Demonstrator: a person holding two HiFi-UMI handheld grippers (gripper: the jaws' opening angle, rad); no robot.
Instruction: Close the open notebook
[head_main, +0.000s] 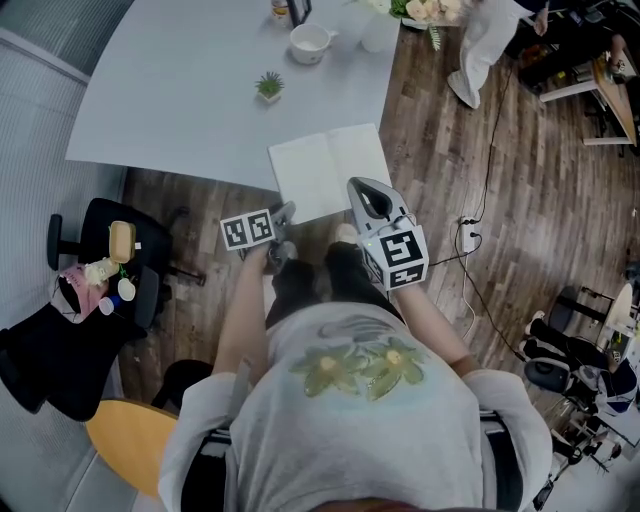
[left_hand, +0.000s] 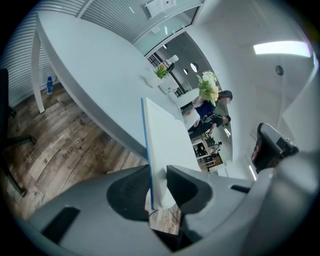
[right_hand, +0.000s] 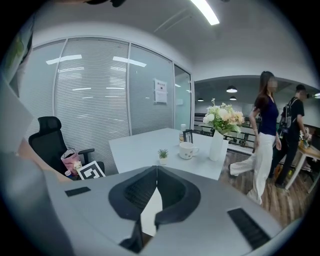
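White paper with a blue edge, that's what the left gripper (left_hand: 159, 170) has got, jaws closed on the near edge of the notebook (left_hand: 167, 135), one pad on each face. Whether it holds the cover or just a few leaves, I can't tell. The right gripper (right_hand: 156, 169) is shut too, tips together on nothing, hovering beside the book's right-hand side rather than on it.

Out from there, the notebook lies open at the near edge of the table (head_main: 180, 90), and its near part sticks out past that edge, over the wooden floor (head_main: 470, 150). The little plant (head_main: 269, 87) and the cup (head_main: 310, 42) are well apart, up the table, so no trouble there.

Now the risks, as I judge them. If only thin leaves are pinched, swinging them over could crease or tear them. With nothing pinning the other half, the lift may drag the whole book along, and hanging over the edge like that, it could slip off towards the person's lap.
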